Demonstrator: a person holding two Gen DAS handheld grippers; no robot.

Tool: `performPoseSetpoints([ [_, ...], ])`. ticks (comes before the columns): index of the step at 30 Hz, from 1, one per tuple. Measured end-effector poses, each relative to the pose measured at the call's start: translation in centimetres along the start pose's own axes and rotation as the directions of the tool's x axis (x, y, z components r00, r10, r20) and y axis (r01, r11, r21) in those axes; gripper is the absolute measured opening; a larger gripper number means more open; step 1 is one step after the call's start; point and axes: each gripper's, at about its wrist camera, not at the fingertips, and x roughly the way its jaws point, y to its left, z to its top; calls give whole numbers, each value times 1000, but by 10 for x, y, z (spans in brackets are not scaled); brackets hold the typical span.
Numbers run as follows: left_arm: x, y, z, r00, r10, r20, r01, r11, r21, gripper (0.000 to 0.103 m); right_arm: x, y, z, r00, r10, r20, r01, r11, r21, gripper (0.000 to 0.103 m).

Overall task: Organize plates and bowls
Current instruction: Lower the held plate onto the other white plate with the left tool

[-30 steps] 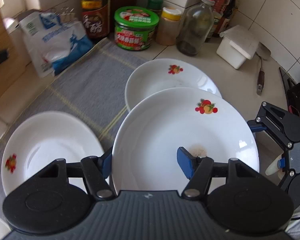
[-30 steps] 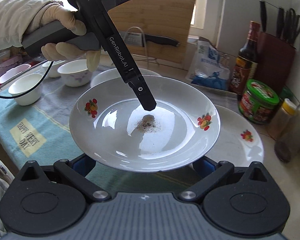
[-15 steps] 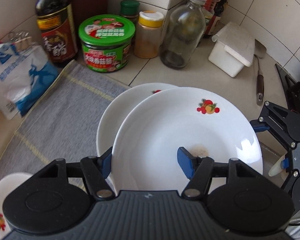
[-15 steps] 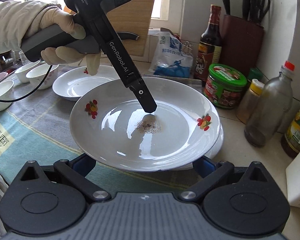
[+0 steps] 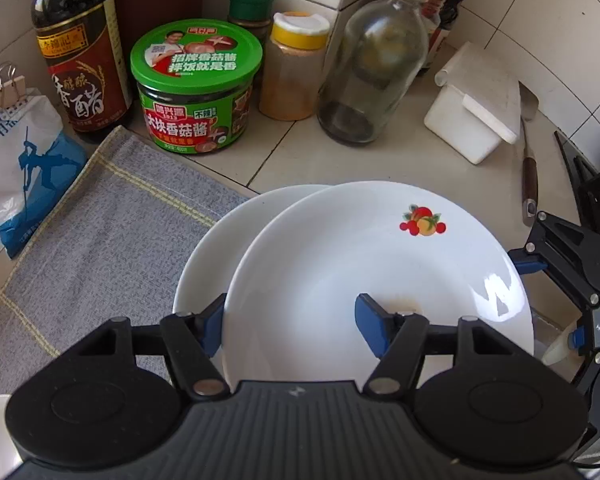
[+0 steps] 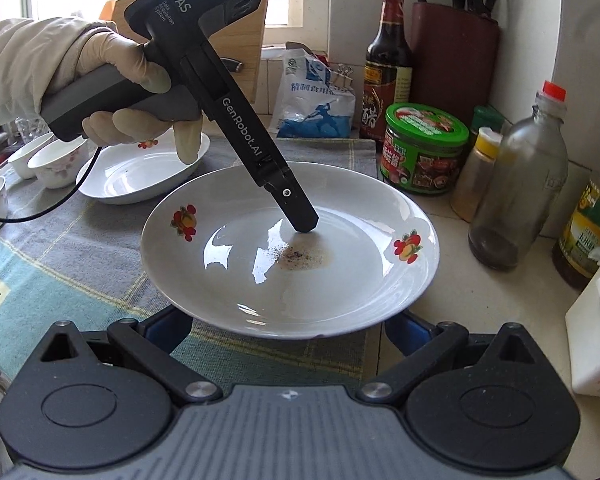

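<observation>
Left gripper (image 5: 290,326): clenched across the rim of the plate (image 5: 380,280), one finger inside, one outside.
Right gripper (image 6: 288,326): spread beneath the near rim, apparently steadying; grip cannot be confirmed.
Plate: held above the second plate (image 5: 216,252), apparently for stacking.

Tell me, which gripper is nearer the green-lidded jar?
Left, probably. The left gripper clamps the stained plate's rim, the jar beyond the cloth ahead. The right gripper sits under the plate's far edge, farther from it.
</observation>
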Motion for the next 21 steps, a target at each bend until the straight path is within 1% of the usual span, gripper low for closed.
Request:
performPoseSetpoints([
  [5, 8, 4, 0, 1000, -8, -9, 8, 1000, -11, 65, 4, -1, 1, 1000, -14, -20, 14, 1000, -3, 103],
  [12, 14, 10, -2, 1000, -20, -16, 19, 999, -31, 67, 4, -1, 2, 1000, -19, -19, 19, 1000, -3, 103],
  [14, 15, 7, -3, 1000, -16, -19, 16, 1000, -12, 71, 5, 0, 3, 1000, -19, -22, 19, 1000, -1, 103],
  [21, 15, -1, 2, 999, 33, -41, -32, 999, 43, 73, 3, 0, 3, 1000, -10, -21, 10, 1000, 11, 103],
])
